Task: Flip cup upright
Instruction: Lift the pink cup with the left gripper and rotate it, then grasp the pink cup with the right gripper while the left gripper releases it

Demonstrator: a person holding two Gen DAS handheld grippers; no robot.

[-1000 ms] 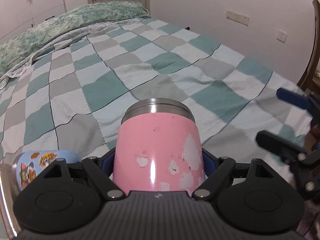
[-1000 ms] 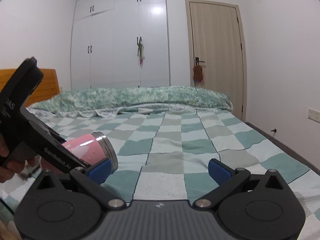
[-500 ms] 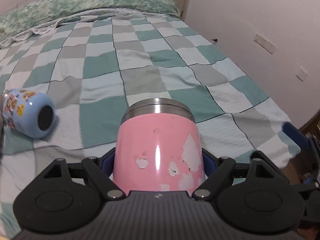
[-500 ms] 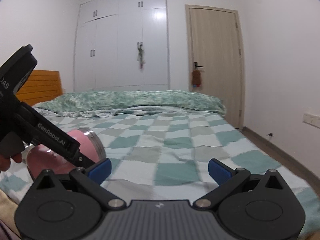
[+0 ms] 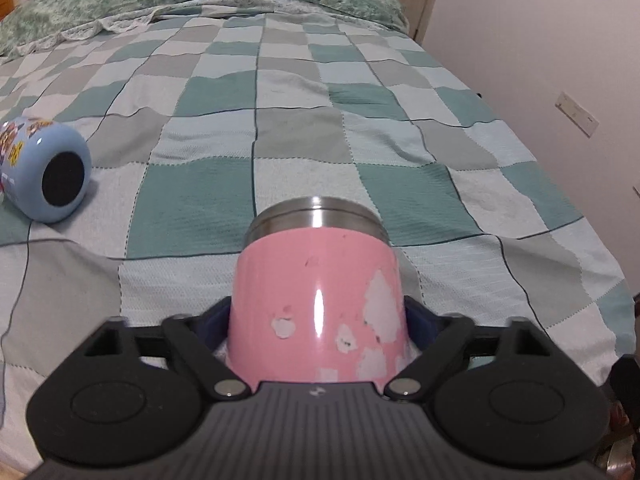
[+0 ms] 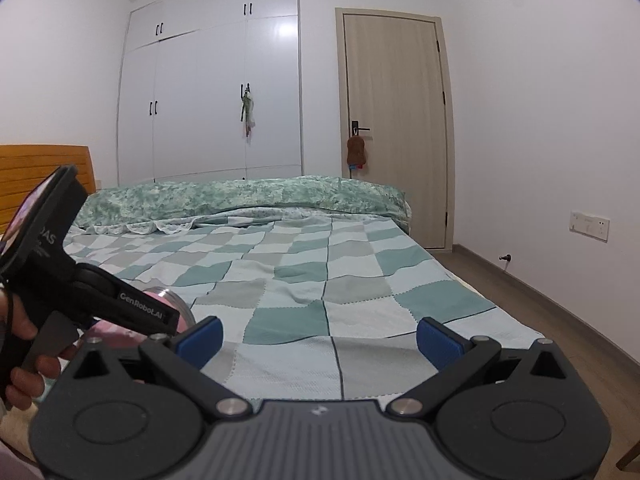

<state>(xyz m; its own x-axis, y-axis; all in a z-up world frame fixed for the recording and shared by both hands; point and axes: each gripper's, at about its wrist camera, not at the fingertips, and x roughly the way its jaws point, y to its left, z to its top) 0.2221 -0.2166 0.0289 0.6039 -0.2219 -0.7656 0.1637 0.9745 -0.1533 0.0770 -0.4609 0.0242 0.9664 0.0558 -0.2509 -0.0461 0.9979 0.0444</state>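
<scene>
Checked bedspread (image 5: pixel 328 132) covers the bed. Above its near edge, the left gripper (image 5: pixel 318 320) clamps the pink cup (image 5: pixel 318 292), steel rim pointing away. The right gripper (image 6: pixel 318 334) hangs wide open, empty. A blue mug (image 5: pixel 44 170) lies sideways, left.

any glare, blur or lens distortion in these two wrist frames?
Left wrist: a vertical glare streak on the pink cup held by the left gripper; fisheye bends the bed edge; the blue cup looks sharp. Right wrist: a soft light reflection on the wardrobe door, a bowed door frame, dark vignette corners; right gripper sharp.
</scene>
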